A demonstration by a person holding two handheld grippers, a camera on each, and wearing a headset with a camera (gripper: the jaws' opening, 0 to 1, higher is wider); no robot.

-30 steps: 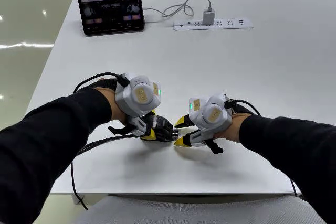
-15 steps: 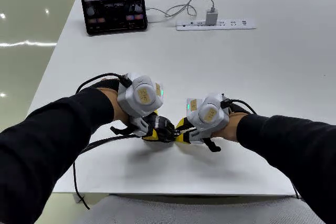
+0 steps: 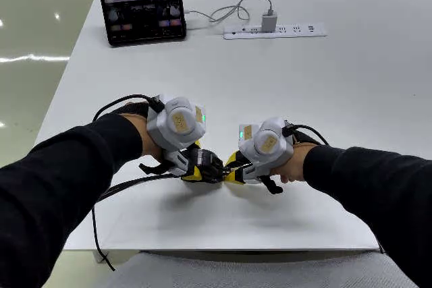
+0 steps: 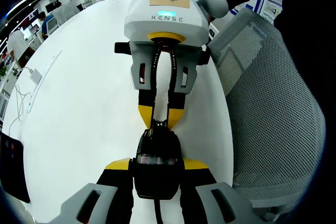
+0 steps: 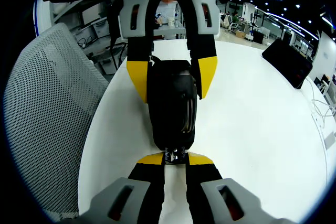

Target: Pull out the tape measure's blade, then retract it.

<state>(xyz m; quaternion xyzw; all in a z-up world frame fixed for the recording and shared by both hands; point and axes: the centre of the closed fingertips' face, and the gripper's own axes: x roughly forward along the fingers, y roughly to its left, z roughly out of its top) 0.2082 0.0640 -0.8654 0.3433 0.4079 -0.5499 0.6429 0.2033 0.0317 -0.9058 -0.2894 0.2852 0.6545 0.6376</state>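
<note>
Tape measure (image 5: 170, 103) blk — table (image 3: 304, 85) wht, chair (image 4: 273, 103) grey (mesh pattern).

In the head view I can see little of the tape measure (image 3: 206, 164). The left gripper (image 3: 194, 168) and right gripper (image 3: 233, 168) cover most of its case, and I cannot make out the blade tip between the right jaws. The tablet (image 3: 142, 13) screen is too small to read. A black cable (image 3: 121, 97) slips behind my sleeve (image 3: 67, 166).
</note>
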